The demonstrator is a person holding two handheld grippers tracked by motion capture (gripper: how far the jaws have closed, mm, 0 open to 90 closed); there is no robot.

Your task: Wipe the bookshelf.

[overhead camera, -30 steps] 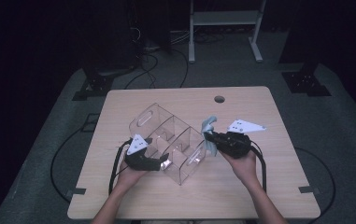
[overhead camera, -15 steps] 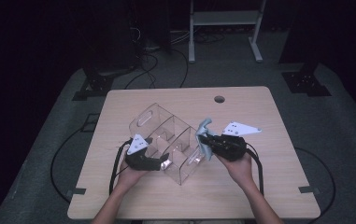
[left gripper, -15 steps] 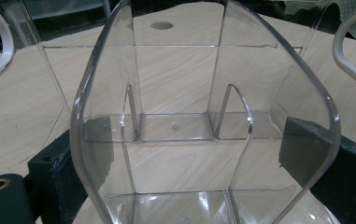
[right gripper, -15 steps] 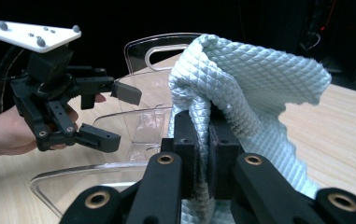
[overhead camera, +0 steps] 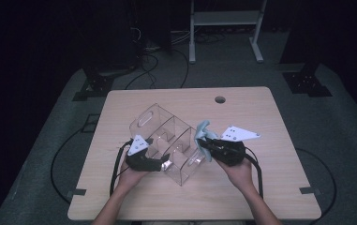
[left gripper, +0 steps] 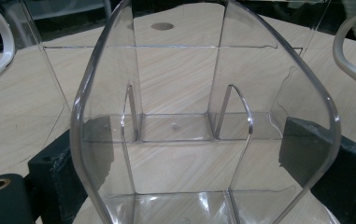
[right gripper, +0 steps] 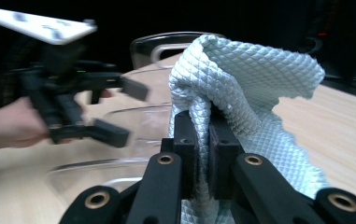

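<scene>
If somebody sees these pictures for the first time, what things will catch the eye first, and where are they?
First is the clear organizer with dividers, standing mid-table between the two grippers. Next is the pale blue cloth, pinched in the shut right gripper at the organizer's right edge. The left gripper has its jaws on either side of the organizer's near-left wall, which bulges big in the left gripper view.
</scene>
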